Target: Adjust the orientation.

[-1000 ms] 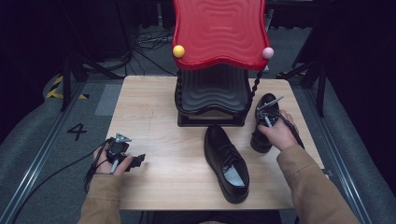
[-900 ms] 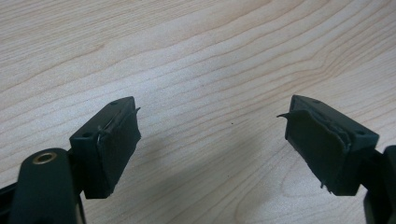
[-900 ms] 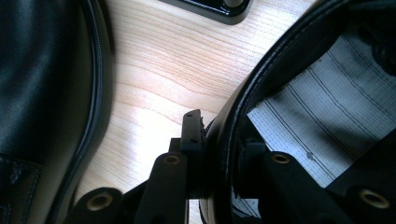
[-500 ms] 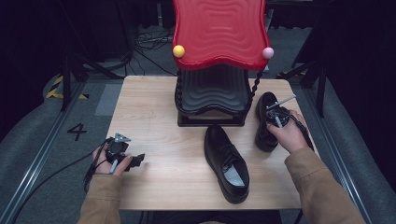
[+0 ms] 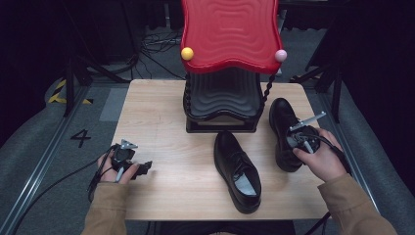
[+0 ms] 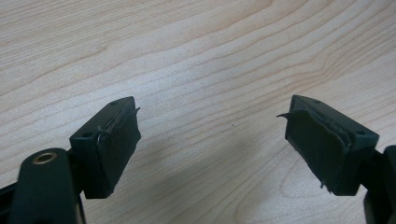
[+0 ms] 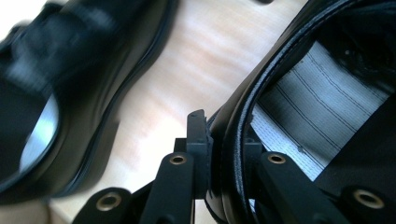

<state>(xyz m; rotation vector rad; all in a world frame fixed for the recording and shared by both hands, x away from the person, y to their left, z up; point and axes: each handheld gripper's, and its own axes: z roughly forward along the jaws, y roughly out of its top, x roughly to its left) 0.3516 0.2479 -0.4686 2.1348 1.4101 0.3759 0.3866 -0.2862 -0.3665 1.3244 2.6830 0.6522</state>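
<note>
Two black leather shoes are on the wooden table [image 5: 161, 122]. One shoe [image 5: 237, 169] lies in the middle, toe toward the rack. The other shoe [image 5: 281, 120] is at the right edge, and my right gripper [image 5: 299, 142] is shut on the side wall of its opening. In the right gripper view the jaws [image 7: 224, 140] pinch that black rim [image 7: 261, 79], with the striped insole [image 7: 317, 107] behind it. They have just been closing on this wall. The middle shoe [image 7: 70, 70] is blurred at the left there. My left gripper [image 5: 143, 169] rests open on the table at the near left, with nothing between its pads [image 6: 212, 144].
A rack stands at the table's back centre, with a red wavy top shelf [image 5: 230, 34] over a black lower shelf [image 5: 222, 98]. A yellow ball [image 5: 187, 53] and a pink ball [image 5: 280, 55] sit at its corners. Dark floor, cables and stands surround the table.
My right hand has drawn back toward the near right edge with its jaws on the right shoe, which has shifted slightly that way. The left hand has stayed still.
</note>
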